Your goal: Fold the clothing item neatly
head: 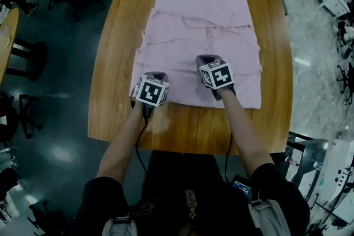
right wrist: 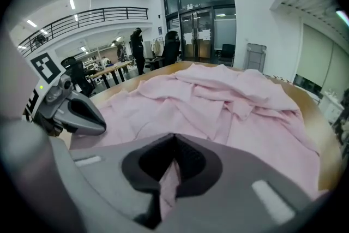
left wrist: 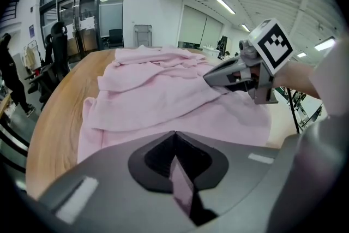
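A pale pink collared cloth shirt (head: 204, 25) lies spread on a rounded light-brown wooden desk (head: 113, 63), collar at the far side and hem nearest the person, who reaches over it with both arms. The left claw (left wrist: 174, 136) is closed tight on a pinch of pink fabric at the shirt's near left corner. The right claw (right wrist: 173, 139) is likewise clamped on a strip of the same hem, farther along toward the middle (in both gripper views, cloth shows in the slot between the closed jaws). Both claws point steeply down at the near edge of the garment.

The fold looks partly done. The sleeves appear to be tucked inward across the body, leaving a roughly rectangular shape, though creases and ridges run across its middle. What seems left is the lengthwise fold, carrying the gripped hem up and over toward the collar, and then smoothing. With the right grip sitting short of the near right corner, that side could sag or trail when the hem is lifted.
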Demonstrator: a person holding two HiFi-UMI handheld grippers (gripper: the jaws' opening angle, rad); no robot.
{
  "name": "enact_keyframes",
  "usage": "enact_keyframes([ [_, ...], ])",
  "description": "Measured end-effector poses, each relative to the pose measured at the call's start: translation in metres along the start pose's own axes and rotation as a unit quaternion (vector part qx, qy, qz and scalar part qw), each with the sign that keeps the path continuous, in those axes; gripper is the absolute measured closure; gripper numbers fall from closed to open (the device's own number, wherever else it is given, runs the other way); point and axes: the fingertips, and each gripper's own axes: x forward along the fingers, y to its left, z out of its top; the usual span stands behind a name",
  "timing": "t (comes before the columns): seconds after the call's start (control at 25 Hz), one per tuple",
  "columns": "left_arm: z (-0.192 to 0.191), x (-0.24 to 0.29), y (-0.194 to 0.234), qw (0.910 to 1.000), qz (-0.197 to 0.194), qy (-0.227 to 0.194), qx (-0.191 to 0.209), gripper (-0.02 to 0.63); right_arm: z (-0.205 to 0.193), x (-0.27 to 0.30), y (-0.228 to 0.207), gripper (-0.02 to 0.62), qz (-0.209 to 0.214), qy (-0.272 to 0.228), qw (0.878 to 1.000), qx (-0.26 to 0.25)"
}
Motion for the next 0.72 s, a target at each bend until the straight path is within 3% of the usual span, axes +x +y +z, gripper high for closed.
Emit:
enact_keyframes([
  [0.24, 0.016, 0.011, 0.000, 0.9997, -0.009, 0.015, 0.015, 0.598, 0.034, 0.004, -0.038, 0.592, -0.019, -0.040, 0.999, 0.018],
  [0.44, 0.029, 0.024, 0.006, 0.9989, -0.005, 0.035, 0.031, 0.598, 0.052, -0.021, -0.043, 0.592, -0.010, -0.077, 0.997, 0.022],
  [0.72, 0.066, 0.040, 0.022, 0.9981, 0.009, 0.019, 0.058, 0.598, 0.016, -0.065, -0.048, 0.592, 0.005, -0.067, 0.997, 0.023],
])
